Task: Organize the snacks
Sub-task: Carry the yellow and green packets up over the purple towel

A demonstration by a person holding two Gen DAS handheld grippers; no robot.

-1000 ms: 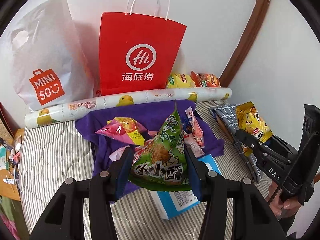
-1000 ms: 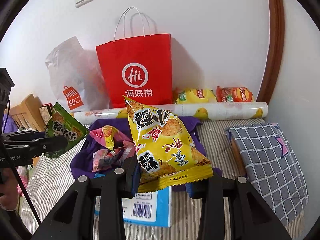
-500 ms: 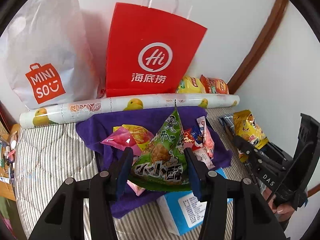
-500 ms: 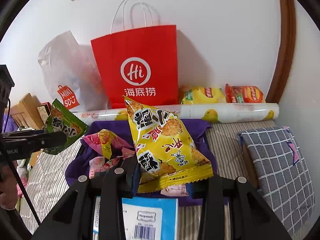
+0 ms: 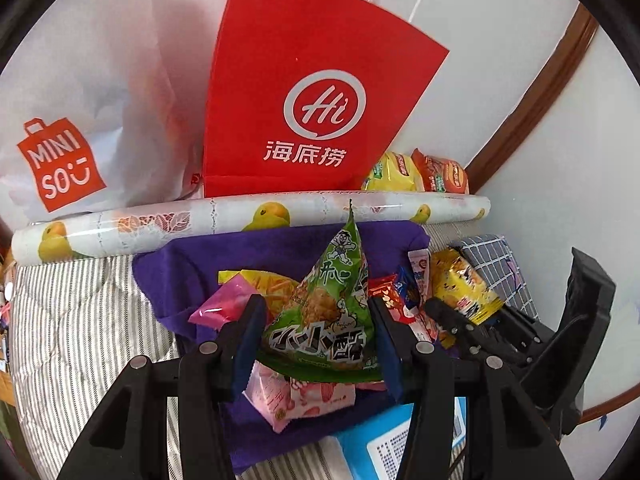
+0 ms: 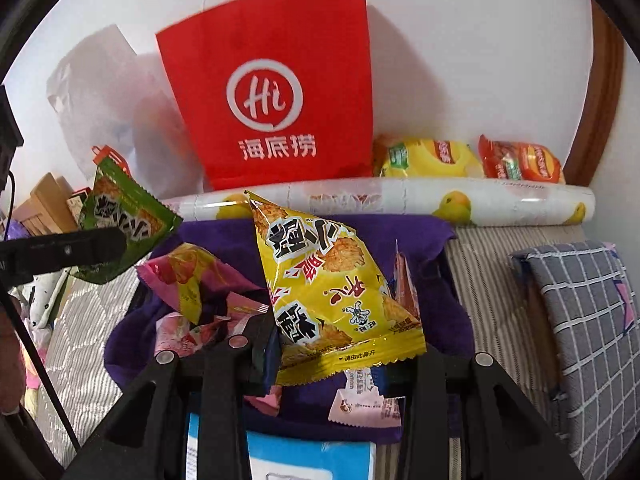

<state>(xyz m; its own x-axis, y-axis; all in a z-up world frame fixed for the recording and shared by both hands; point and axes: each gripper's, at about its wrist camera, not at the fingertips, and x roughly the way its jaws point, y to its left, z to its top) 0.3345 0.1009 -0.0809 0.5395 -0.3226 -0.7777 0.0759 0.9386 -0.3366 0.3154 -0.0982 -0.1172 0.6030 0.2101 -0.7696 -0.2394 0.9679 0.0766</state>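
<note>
My left gripper [image 5: 318, 340] is shut on a green snack packet [image 5: 324, 312], held above a purple cloth [image 5: 248, 256] strewn with small snack packets. My right gripper [image 6: 328, 356] is shut on a yellow snack packet [image 6: 324, 288] over the same cloth [image 6: 404, 236]. The green packet [image 6: 120, 220] and the left gripper show at the left of the right wrist view. The yellow packet [image 5: 460, 284] shows at the right of the left wrist view. A red paper bag [image 5: 308, 100] stands upright behind, against the wall.
A white MINISO plastic bag [image 5: 80, 120] stands left of the red bag. A rolled printed sheet [image 5: 240, 220] lies across the striped bed. Two chip bags [image 6: 472, 160] sit behind it. A blue box [image 6: 304, 460] lies near me. A checked cushion [image 6: 584, 312] is at right.
Both grippers have moved forward toward the red bag with their packets; the bag and cloth look larger and closer. The grips have not changed.
</note>
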